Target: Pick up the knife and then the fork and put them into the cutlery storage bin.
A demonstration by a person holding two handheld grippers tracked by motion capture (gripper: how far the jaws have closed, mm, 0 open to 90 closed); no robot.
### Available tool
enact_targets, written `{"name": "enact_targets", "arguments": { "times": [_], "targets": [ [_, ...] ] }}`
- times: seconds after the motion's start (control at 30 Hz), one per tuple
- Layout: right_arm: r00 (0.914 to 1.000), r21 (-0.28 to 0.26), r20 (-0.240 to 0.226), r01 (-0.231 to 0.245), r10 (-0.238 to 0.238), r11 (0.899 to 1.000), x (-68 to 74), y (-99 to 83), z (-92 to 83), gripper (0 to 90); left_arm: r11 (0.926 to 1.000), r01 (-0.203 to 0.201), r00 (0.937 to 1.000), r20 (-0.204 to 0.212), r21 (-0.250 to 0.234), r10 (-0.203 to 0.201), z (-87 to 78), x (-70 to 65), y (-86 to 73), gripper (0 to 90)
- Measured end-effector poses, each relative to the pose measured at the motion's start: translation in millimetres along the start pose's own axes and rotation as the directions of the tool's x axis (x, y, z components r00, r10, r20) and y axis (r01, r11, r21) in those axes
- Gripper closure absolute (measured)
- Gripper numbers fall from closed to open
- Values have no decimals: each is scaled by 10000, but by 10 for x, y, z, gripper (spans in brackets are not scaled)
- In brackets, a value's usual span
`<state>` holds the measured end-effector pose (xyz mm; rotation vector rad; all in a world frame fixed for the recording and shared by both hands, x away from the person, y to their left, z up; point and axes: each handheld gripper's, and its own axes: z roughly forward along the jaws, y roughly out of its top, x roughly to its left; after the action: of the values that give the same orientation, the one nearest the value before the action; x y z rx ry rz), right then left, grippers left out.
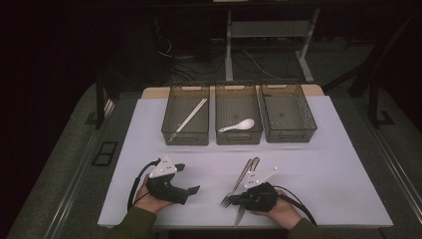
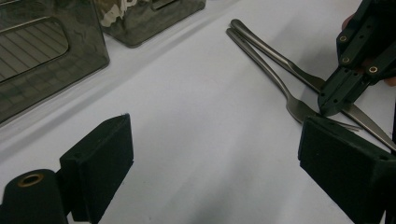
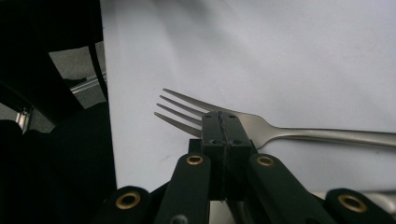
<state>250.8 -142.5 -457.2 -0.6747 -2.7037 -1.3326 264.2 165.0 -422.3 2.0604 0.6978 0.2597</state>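
Observation:
A metal fork (image 1: 238, 185) and a metal knife (image 1: 245, 199) lie side by side on the white mat, handles pointing to the far side. My right gripper (image 1: 234, 199) is shut, its tips down on the fork's neck just behind the tines. In the right gripper view the joined jaws (image 3: 222, 122) sit over the fork (image 3: 299, 134) and nothing is pinched between them. My left gripper (image 1: 188, 178) rests on the mat to the left, open and empty. The left gripper view has its pads wide apart (image 2: 215, 158), with the fork (image 2: 275, 77), the knife (image 2: 280, 53) and the right gripper's tip (image 2: 329, 109) beyond.
Three dark see-through bins stand in a row at the back of the mat. The left bin (image 1: 185, 137) holds chopsticks (image 1: 191, 117), the middle bin (image 1: 239, 138) holds a white spoon (image 1: 239, 125), and the right bin (image 1: 289, 135) is empty. White mat (image 1: 323, 164) stretches to the right.

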Motion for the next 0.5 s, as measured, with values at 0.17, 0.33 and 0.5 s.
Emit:
{"name": "enact_targets", "arguments": {
  "times": [0.17, 0.33, 0.5],
  "targets": [
    [10000, 42, 11, 63, -63, 10000, -28, 74, 84, 896, 10000, 41, 9999, -94, -59, -41, -19, 22, -6, 97],
    [9998, 103, 162, 106, -108, 9999, -80, 177, 194, 896, 9999, 83, 9998, -203, -103, -85, -46, 42, -5, 97],
    [9994, 231, 287, 163, -170, 9996, -157, 309, 309, 896, 9995, 217, 9993, -300, -231, -223, -78, 68, -13, 97]
  ]
}}
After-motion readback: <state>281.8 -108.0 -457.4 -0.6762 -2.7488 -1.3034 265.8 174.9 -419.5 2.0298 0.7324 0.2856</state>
